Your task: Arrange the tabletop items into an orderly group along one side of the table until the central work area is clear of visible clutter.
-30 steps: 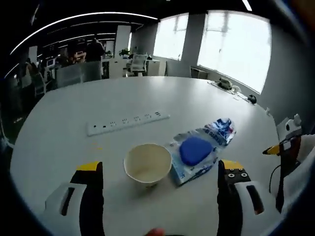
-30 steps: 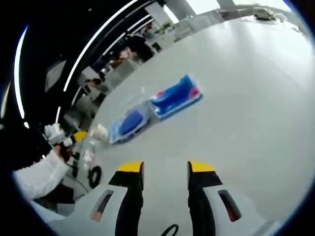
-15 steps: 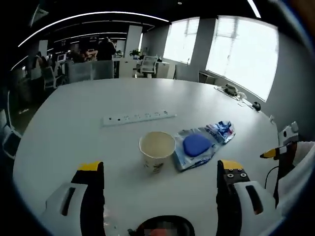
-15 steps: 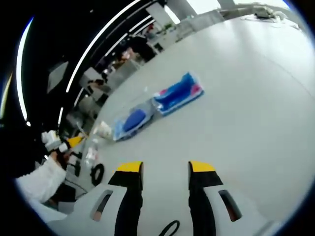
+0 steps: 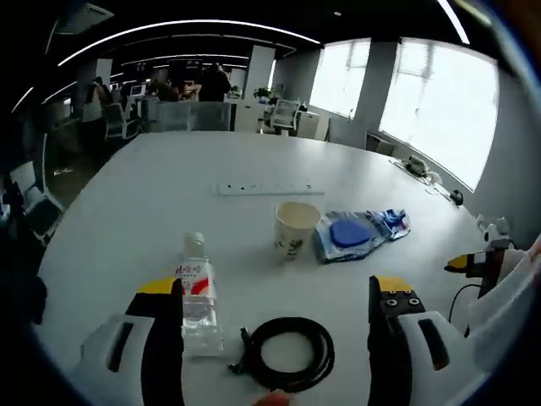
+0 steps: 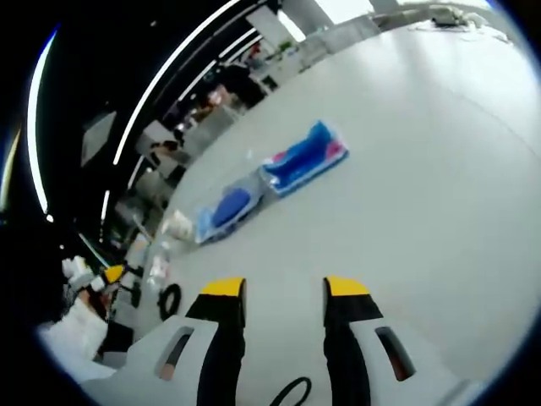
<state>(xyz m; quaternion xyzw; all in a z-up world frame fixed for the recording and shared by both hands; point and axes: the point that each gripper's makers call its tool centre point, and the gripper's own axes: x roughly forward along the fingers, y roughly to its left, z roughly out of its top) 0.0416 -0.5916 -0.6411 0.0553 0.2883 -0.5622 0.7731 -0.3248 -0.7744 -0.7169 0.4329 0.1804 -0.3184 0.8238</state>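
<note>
With both the left tongs (image 5: 275,306) and the right tongs (image 6: 285,298) held apart and empty, the water bottle (image 5: 197,298) just beside the left jaw could be knocked over if bumped, and the paper cup (image 5: 296,227) farther ahead could be squashed.

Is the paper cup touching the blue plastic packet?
Cannot tell. In the left gripper view the paper cup sits right beside the blue plastic packet, with no plain gap or contact visible between them.
</note>
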